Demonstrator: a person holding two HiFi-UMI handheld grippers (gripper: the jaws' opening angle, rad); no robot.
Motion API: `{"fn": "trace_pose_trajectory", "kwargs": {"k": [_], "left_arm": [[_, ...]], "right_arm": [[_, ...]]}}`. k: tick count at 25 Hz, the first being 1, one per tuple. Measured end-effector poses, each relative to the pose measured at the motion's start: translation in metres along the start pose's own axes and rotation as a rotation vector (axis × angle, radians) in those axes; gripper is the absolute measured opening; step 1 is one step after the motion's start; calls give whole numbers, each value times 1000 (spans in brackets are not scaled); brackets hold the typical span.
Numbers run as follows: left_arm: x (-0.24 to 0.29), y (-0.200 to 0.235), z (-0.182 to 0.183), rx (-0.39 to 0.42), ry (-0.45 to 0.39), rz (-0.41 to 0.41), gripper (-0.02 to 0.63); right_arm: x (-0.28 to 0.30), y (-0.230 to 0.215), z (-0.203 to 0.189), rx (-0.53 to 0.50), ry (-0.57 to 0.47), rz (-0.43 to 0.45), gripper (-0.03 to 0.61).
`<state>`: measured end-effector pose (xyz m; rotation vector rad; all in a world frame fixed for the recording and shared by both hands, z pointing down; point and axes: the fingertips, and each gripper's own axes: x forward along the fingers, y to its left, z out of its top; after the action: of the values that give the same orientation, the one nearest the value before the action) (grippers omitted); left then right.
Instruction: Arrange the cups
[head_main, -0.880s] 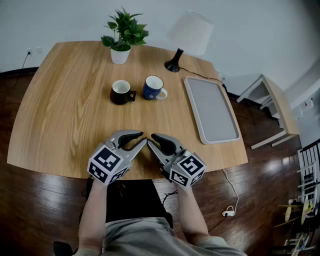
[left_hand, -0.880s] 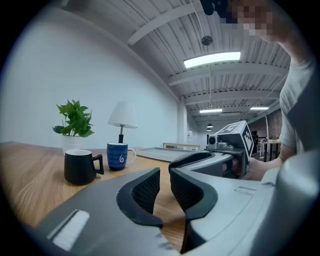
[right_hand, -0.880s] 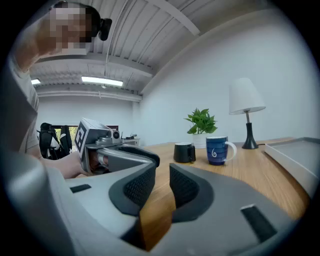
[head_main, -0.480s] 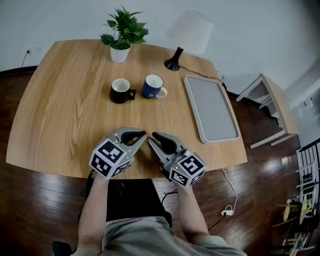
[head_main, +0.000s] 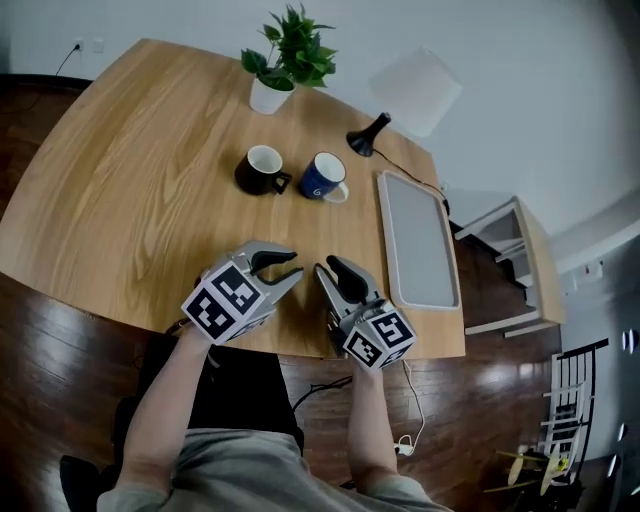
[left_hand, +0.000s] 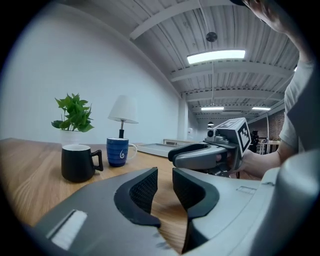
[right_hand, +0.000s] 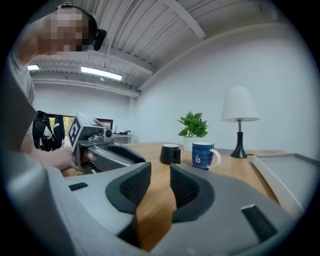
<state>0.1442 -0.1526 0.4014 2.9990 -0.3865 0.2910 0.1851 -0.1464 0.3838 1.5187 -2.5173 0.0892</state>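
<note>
A black cup (head_main: 262, 170) and a blue cup (head_main: 325, 177) stand side by side at the table's middle back, handles to the right. Both grippers hover close together over the table's near edge, well short of the cups. My left gripper (head_main: 289, 268) and right gripper (head_main: 328, 270) each show a narrow gap with nothing in it. In the left gripper view, the black cup (left_hand: 77, 162) and blue cup (left_hand: 117, 151) sit ahead to the left beyond the jaws (left_hand: 165, 172). From the right gripper (right_hand: 160, 170), the black cup (right_hand: 170, 154) and blue cup (right_hand: 202, 155) lie ahead.
A grey tray (head_main: 418, 240) lies along the table's right side. A potted plant (head_main: 285, 65) and a black-stemmed lamp (head_main: 410, 95) stand at the back. The wooden table (head_main: 130, 190) ends just behind the grippers; a small white side table (head_main: 505, 260) stands to the right.
The head view has swung, so the table looks turned and shifted. Both grippers stay together near the front edge, and the cups have not moved.
</note>
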Motion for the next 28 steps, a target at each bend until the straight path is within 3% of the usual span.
{"fn": "trace_pose_trajectory", "kwargs": {"k": [3, 6, 7, 9, 11, 17, 20, 21, 28], "left_arm": [[-2, -2, 6, -1, -15, -5, 109], [-3, -2, 3, 2, -16, -12, 109], [-3, -2, 3, 2, -15, -13, 109], [-3, -2, 2, 6, -18, -12, 109], [-2, -1, 3, 12, -24, -12, 109], [-2, -1, 2, 18, -27, -10, 109], [-2, -1, 1, 14, -21, -10, 109], [-2, -2, 1, 14, -18, -11, 109], [-5, -1, 0, 11, -23, -10, 109]], "right_arm": [[6, -23, 7, -19, 29, -24, 149], [21, -52, 11, -49, 75, -40, 316], [26, -62, 12, -73, 95, -44, 327], [39, -81, 14, -133, 146, -53, 325], [53, -101, 13, -187, 208, -64, 277], [91, -149, -6, -288, 362, -75, 273], [102, -145, -14, -307, 401, -26, 258], [102, -141, -15, -315, 414, -12, 183], [118, -135, -17, -313, 387, -29, 164]]}}
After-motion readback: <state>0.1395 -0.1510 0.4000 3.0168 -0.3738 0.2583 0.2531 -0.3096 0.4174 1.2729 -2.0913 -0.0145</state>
